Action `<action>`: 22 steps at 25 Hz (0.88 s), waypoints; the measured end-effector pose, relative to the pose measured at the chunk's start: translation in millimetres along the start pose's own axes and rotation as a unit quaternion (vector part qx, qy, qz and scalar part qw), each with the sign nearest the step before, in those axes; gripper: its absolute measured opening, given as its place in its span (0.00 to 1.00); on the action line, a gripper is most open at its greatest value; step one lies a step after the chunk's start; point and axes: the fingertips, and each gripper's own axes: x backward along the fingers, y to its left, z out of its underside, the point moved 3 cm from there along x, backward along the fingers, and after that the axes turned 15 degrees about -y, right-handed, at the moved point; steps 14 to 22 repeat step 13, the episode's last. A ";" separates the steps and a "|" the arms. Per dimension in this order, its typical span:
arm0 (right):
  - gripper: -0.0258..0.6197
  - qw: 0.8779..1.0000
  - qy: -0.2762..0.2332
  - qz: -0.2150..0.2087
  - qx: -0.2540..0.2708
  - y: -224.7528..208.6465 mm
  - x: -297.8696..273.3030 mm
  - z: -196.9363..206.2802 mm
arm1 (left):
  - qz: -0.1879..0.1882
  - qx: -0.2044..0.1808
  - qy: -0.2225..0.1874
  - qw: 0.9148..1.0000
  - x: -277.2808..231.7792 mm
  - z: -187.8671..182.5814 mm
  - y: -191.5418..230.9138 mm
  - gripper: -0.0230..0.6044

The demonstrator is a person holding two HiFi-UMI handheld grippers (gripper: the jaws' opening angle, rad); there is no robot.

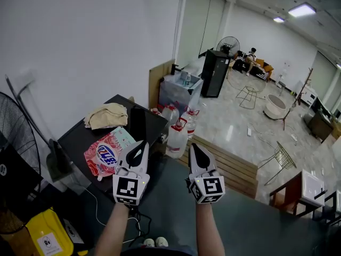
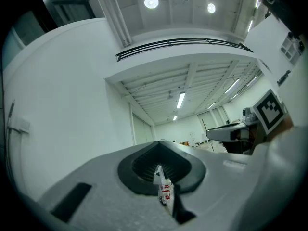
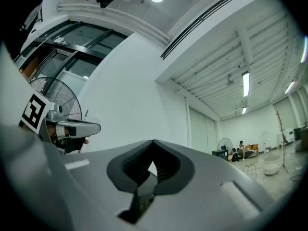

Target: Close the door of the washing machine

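Pink detergent pouch (image 1: 105, 154), beige cloth (image 1: 106, 115), white plastic jugs (image 1: 177, 140), yellow bin (image 1: 45, 231)

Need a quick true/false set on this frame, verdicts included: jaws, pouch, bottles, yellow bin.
1. The jaws of the left gripper and the right gripper are shut with nothing in them. True.
2. The pouch lies on the dark table, near the cloth. True.
3. The right gripper grips a bottle. False: it is empty, and the bottles stand beyond it, beside the table.
4. The yellow bin sits at the right edge of the head view. False: it is at the lower left.
5. A person sits at the far end of the room. True.
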 end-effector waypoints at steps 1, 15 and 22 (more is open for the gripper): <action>0.06 1.000 0.001 -0.002 0.001 -0.1 1.1 -0.1 | -0.001 0.001 0.002 1.000 0.8 1.0 -1.6 0.05; 0.06 1.000 0.007 -0.017 -0.013 0.4 11.5 6.2 | -0.005 -0.003 0.013 1.000 6.1 6.5 -11.0 0.05; 0.06 1.000 0.007 -0.017 -0.013 0.4 11.5 6.2 | -0.005 -0.003 0.013 1.000 6.1 6.5 -11.0 0.05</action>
